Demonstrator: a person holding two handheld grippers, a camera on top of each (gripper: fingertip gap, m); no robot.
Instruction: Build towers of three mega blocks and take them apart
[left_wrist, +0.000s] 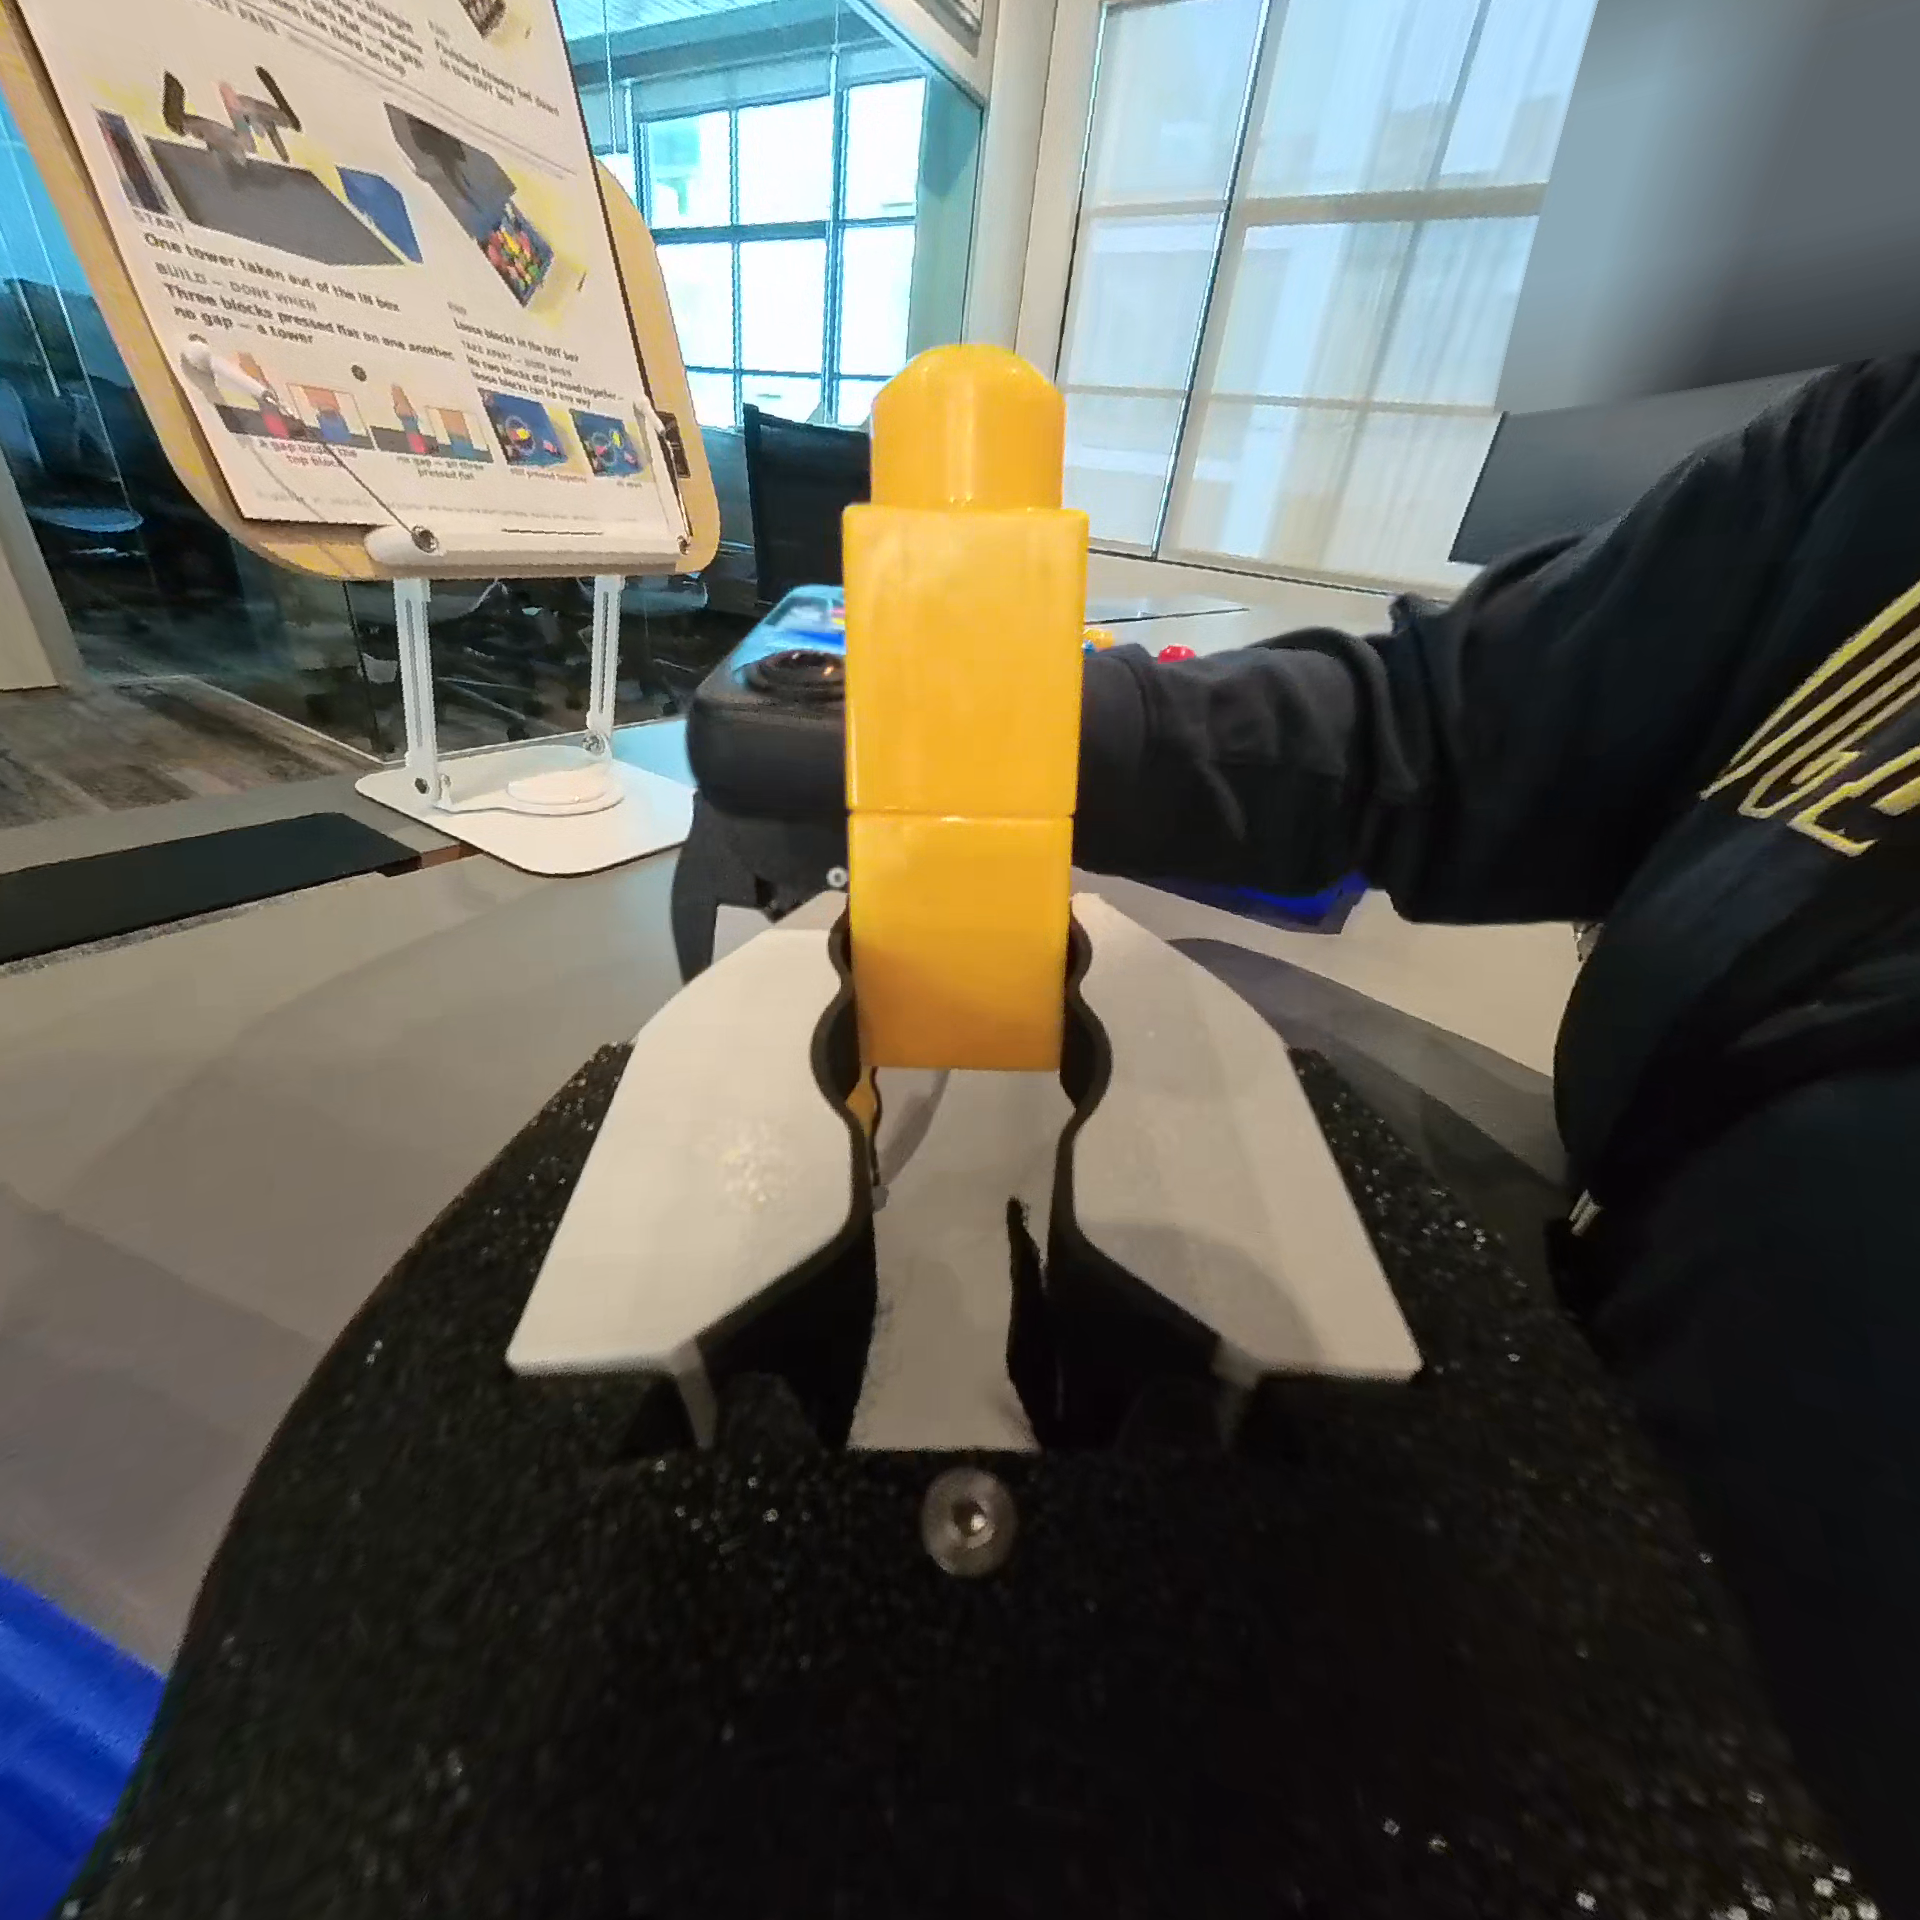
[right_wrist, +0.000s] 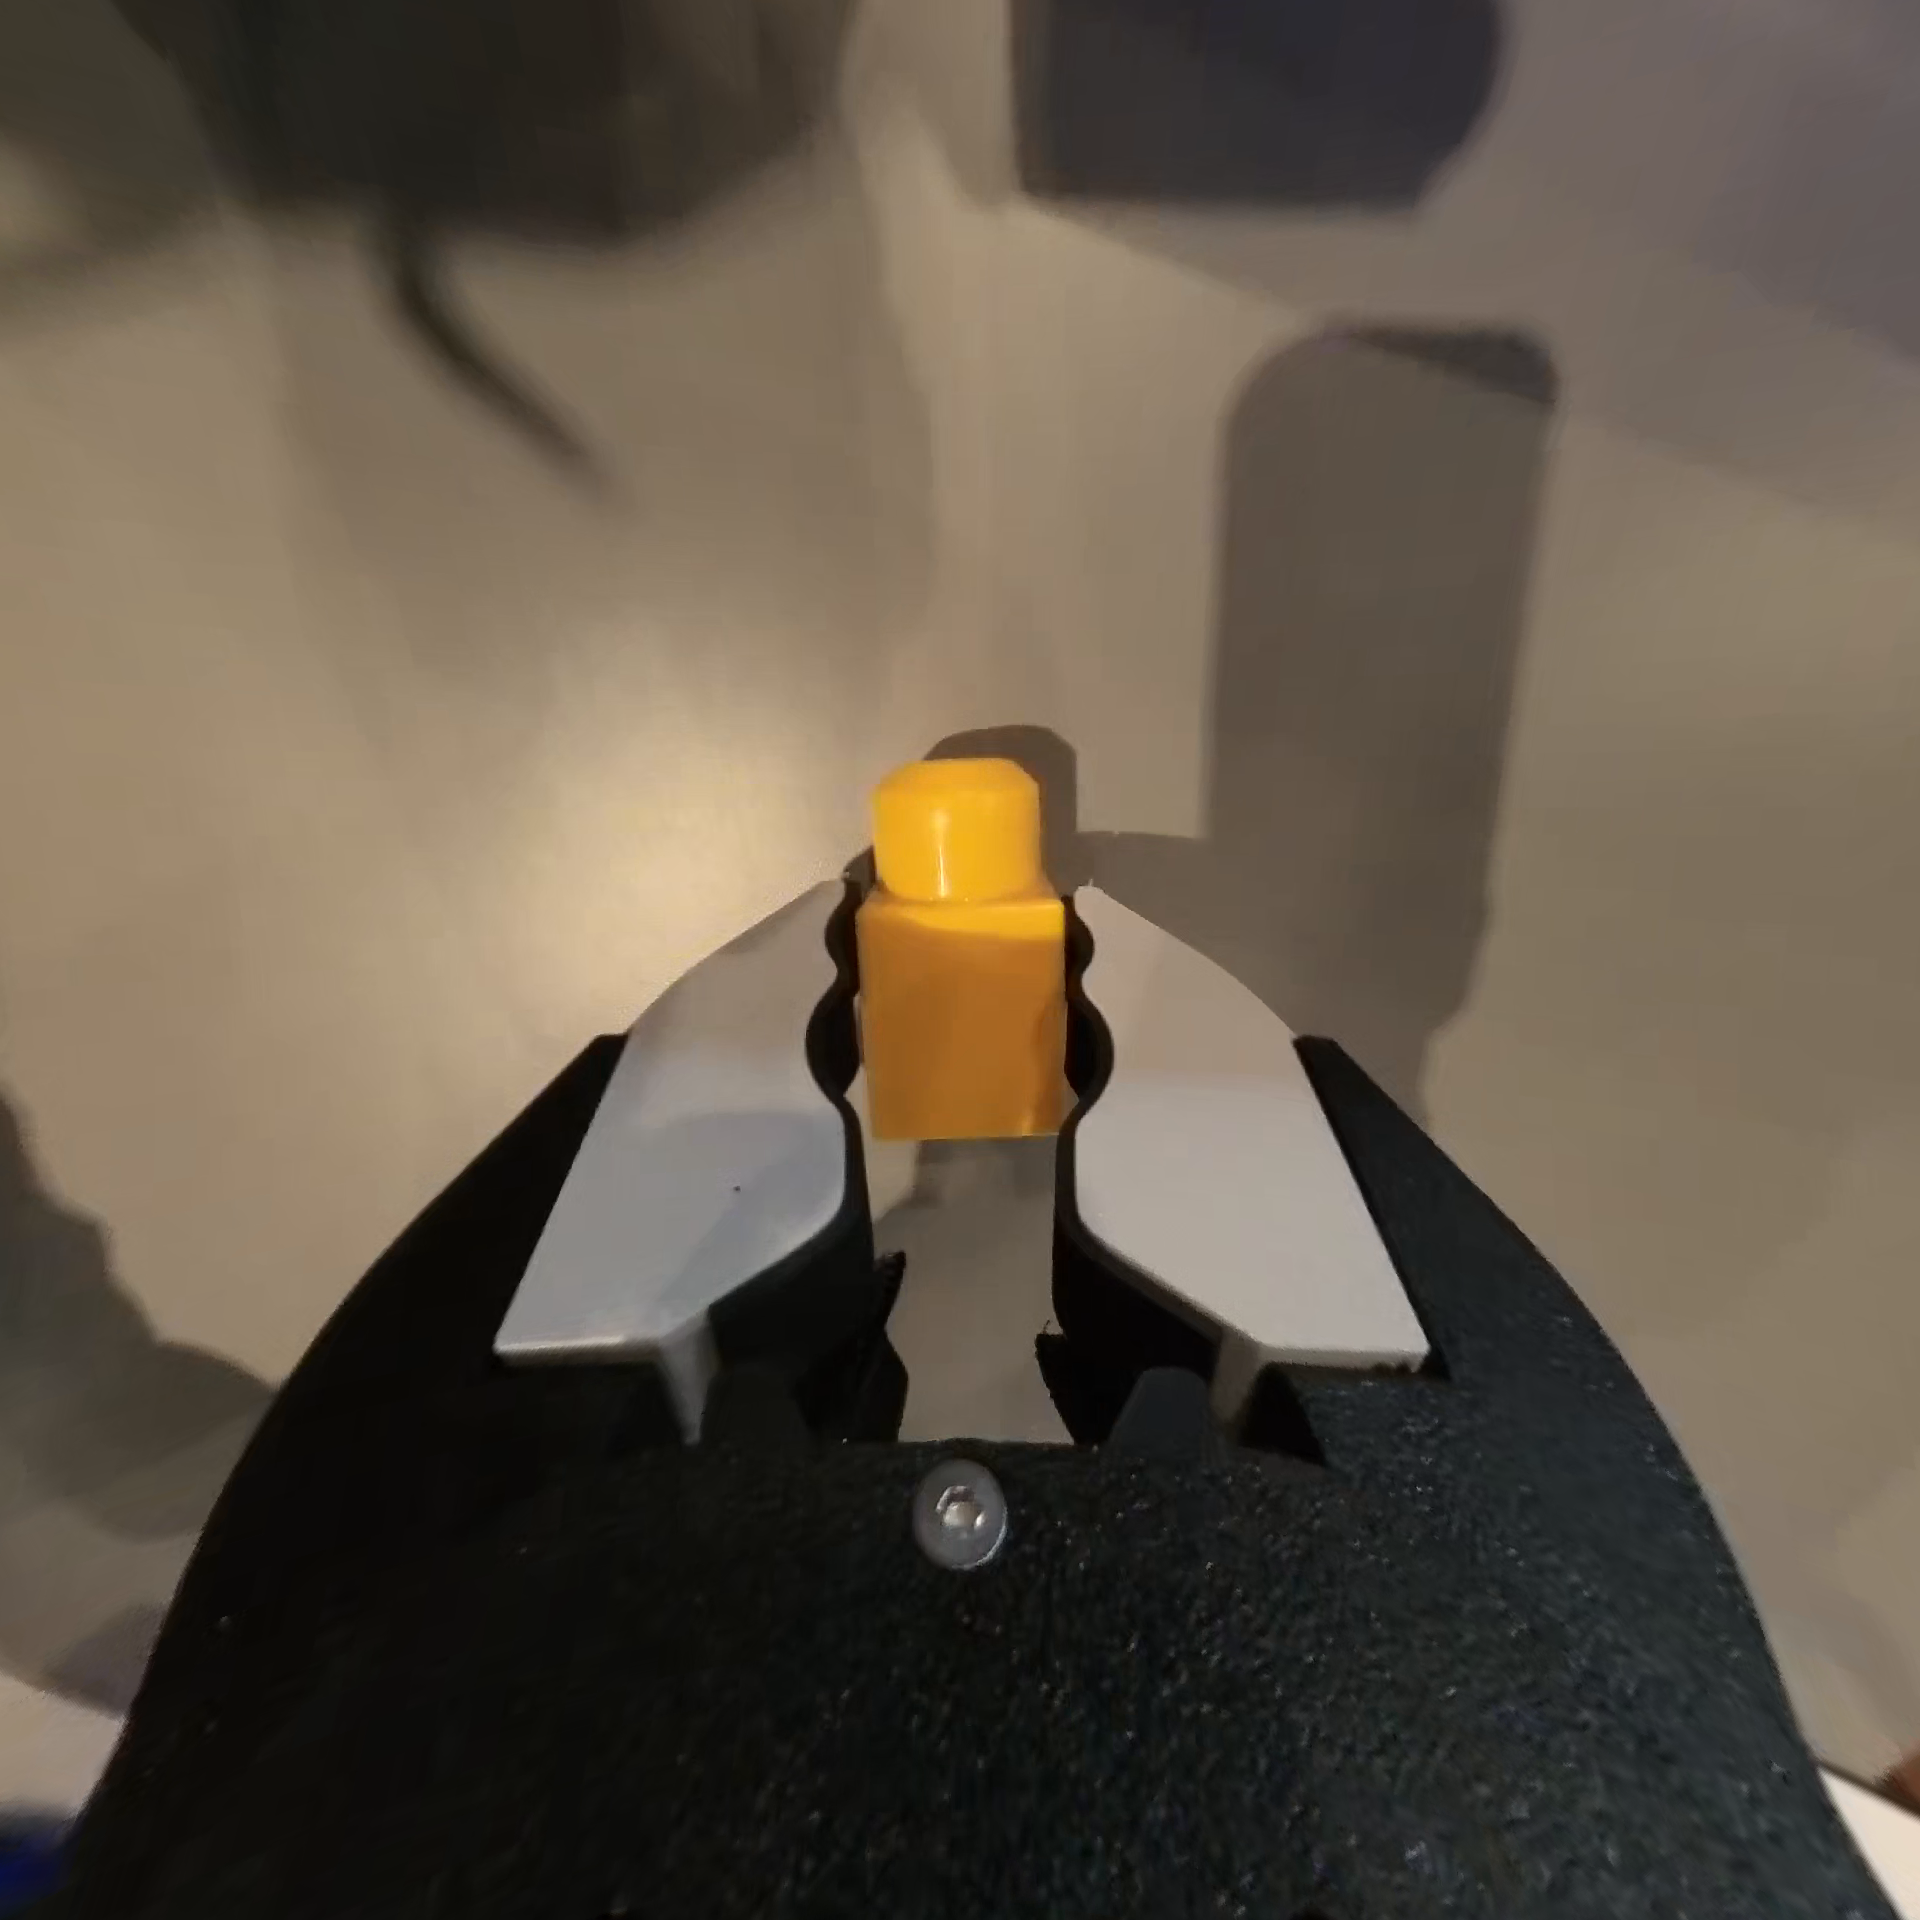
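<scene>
In the left wrist view my left gripper (left_wrist: 961, 966) is shut on the lower block of a stack of two yellow mega blocks (left_wrist: 964, 686), which stands upright between the fingers with one stud on top. In the right wrist view my right gripper (right_wrist: 961, 987) is shut on a single yellow mega block (right_wrist: 961, 1013), stud pointing away, held above a pale tabletop (right_wrist: 416, 831). The other gripper (left_wrist: 769, 748) shows behind the stack in the left wrist view, held by a dark-sleeved arm (left_wrist: 1455, 748).
An instruction sheet on a wooden stand (left_wrist: 395, 281) is at the back left on a white base (left_wrist: 540, 800). A black mat (left_wrist: 187, 883) lies left. A blue box edge (left_wrist: 62, 1745) shows at the lower left. Coloured blocks (left_wrist: 1174, 652) lie behind.
</scene>
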